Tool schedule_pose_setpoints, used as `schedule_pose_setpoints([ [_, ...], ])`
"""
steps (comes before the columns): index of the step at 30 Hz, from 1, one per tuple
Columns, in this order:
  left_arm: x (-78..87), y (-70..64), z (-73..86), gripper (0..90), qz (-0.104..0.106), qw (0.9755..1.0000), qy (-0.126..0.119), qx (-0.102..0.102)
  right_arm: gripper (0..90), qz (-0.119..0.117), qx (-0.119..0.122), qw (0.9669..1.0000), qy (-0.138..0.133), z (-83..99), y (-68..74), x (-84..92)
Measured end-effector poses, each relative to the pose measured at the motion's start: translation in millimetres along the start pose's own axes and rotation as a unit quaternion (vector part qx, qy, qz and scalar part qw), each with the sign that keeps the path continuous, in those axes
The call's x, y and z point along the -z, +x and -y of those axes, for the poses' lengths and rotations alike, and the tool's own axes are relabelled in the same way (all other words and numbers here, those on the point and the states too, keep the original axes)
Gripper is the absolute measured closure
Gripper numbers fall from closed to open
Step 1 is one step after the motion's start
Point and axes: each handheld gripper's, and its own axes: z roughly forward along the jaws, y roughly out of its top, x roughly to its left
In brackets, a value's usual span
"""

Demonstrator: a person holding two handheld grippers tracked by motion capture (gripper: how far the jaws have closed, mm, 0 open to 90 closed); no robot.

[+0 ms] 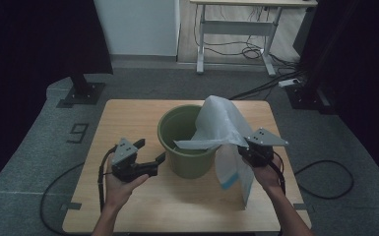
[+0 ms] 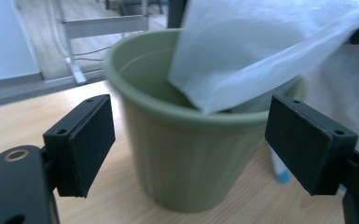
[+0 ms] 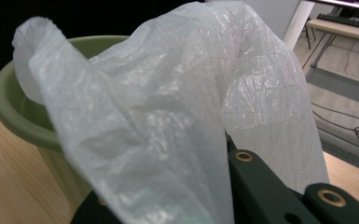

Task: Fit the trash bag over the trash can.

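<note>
1. Your left gripper [image 1: 150,153] hangs at the near-left side of the green bucket [image 1: 187,157], jaws spread wide and pinching nothing. In the left gripper view the two black pads [image 2: 86,142] stand on either side of the bucket wall [image 2: 186,158] without touching it.

2. The bucket stands upright in the middle of the wooden table [image 1: 128,118]. Its inside looks bare as far as you can see it; no liner is seated in it yet.

3. The white plastic bag [image 1: 221,128] is draped over the bucket's right rim. One flap reaches across the mouth, and the rest hangs down outside the bucket toward the table, with a blue patch near its lower end.

4. Your right gripper [image 1: 246,147] is pressed together on the bag at the bucket's right side. In the right gripper view the film [image 3: 158,126] bunches over the jaws and hides the pads, so go by the taut fold running to it in the high view.

5. Judging from this, you are lining the bucket and are at the step of bringing the bag over the mouth.

6. The next move likely calls for the left gripper to catch the free flap over the mouth. Then pull the two sides apart so the bag opens, and lower it inside. Keep the right pinch firm, for the thin film could slip.
</note>
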Motion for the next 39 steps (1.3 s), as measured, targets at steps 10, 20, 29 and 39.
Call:
schedule_pose_setpoints([
  [10,-31.4,-24.1,-15.6,16.2,0.022,0.9993,0.007,-0.030,88.1,-0.010,0.002,0.9999,0.011,-20.6,4.3,-2.5],
  [20,-57.4,-43.5,-25.1,21.8,0.022,0.9990,0.011,-0.037,88.1,-0.019,-0.014,0.9995,0.019,-23.2,3.8,-9.3],
  [29,-72.1,-51.0,-28.8,55.7,0.022,0.9988,0.021,-0.039,87.2,-0.036,-0.027,0.9989,0.012,-20.4,1.7,-8.0],
  [39,-72.8,-40.7,-30.0,86.3,0.062,0.9978,0.018,-0.012,71.3,-0.057,-0.042,0.9975,-0.003,-7.0,-1.7,-4.5],
])
